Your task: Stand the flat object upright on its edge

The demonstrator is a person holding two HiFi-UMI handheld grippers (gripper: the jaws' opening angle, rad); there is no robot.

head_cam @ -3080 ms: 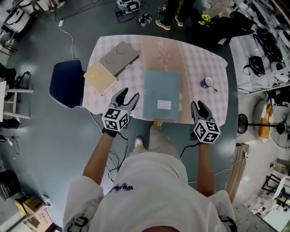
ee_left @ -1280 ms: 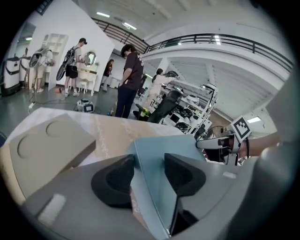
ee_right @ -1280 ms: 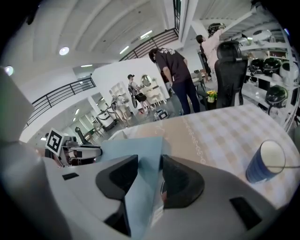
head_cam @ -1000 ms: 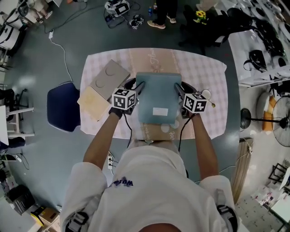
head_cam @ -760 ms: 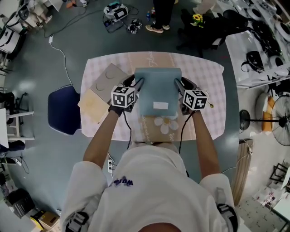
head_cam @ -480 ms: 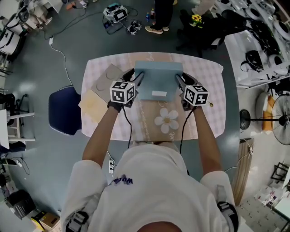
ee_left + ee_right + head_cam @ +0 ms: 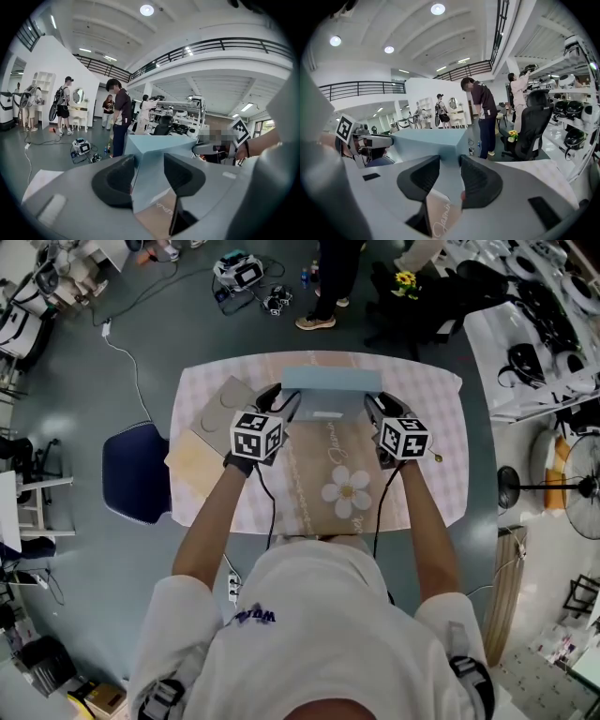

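Pale-blue flat box [image 7: 330, 390] stands nearly upright at the counter's [image 7: 422, 474] far edge, its left side pinched in the left gripper's [image 7: 284, 401] jaws, its right side in the right gripper's [image 7: 373, 407] jaws.

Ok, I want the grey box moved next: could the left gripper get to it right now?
Probably not yet. The left gripper is clamped on the left edge of the blue book, sharing the hold with the right gripper. The grey box lies close beside it, uncovered.
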